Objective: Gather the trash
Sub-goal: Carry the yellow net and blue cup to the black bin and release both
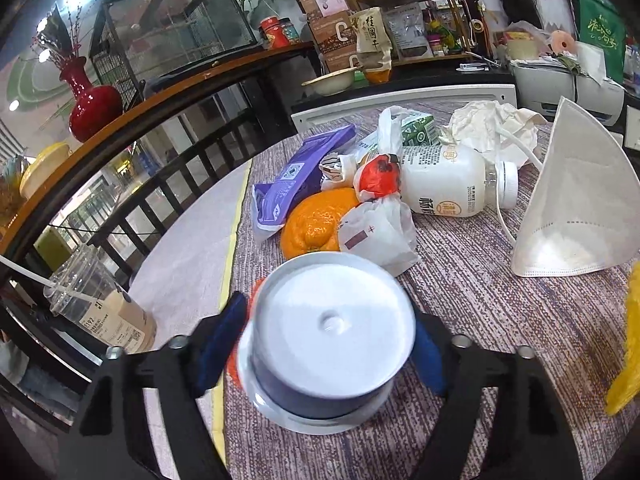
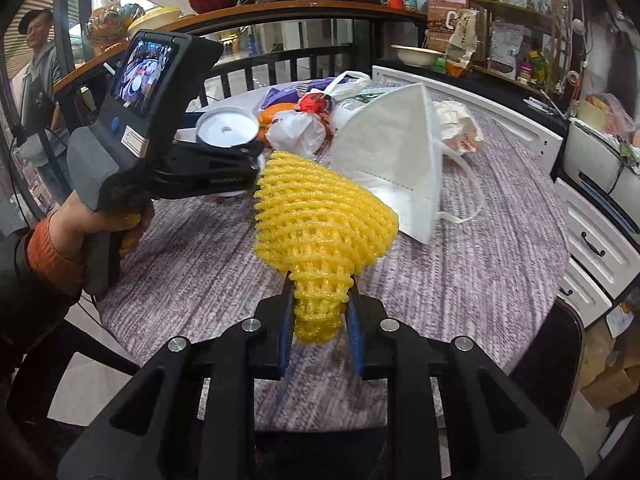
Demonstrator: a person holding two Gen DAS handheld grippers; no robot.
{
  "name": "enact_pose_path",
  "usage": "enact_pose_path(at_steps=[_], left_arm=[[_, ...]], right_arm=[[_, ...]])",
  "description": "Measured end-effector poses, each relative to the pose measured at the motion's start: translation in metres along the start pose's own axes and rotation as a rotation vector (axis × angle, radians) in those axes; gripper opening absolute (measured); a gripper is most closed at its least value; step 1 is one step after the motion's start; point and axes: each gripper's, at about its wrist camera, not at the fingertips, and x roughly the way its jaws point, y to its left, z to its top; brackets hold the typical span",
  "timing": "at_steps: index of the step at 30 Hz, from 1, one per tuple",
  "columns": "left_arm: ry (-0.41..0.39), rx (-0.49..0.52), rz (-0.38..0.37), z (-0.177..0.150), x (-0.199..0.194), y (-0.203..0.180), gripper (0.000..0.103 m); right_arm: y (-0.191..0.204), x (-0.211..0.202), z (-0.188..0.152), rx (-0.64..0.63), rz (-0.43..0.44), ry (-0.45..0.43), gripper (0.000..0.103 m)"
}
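- The right gripper (image 2: pixel 318 300) is clenching the narrow end of the yellow foam net (image 2: pixel 320 220), holding it above the table (image 2: pixel 480 280).
- The left gripper (image 1: pixel 332 344) is bracketing an upturned white cup (image 1: pixel 326 332); the right pad (image 1: pixel 430 360) is sitting against its wall, the left one beside it, so I am judging it gripped.
- Most of the trash is still waiting on the table: the face mask (image 1: pixel 580 204), milk bottle (image 1: pixel 452 180), orange peel (image 1: pixel 316 220), purple wrapper (image 1: pixel 296 176), and crumpled paper (image 1: pixel 492 128).
- No bin is showing anywhere, so collecting is looking barely begun.
- The cup's far side and the pile's underside are hidden.
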Motion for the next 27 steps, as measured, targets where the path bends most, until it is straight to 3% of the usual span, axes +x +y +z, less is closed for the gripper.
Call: enact_pose_path(at_steps=[11, 16, 22, 27], left_arm=[[-0.026, -0.098, -0.041, -0.003, -0.019, 0.015, 0.068], [-0.04, -0.212, -0.106, -0.014, -0.042, 0.04, 0.068], [-0.114, -0.238, -0.146, -0.022, -0.079, 0.042, 0.068], [-0.12, -0.262, -0.246, -0.018, -0.094, 0.031, 0.068]], right_arm=[[0.0, 0.001, -0.007, 0.005, 0.021, -0.03, 0.023], [-0.005, 0.0, -0.011, 0.021, 0.03, -0.038, 0.023], [-0.008, -0.006, -0.011, 0.028, 0.037, -0.065, 0.023], [-0.021, -0.022, -0.008, 0.057, -0.007, -0.124, 0.023]])
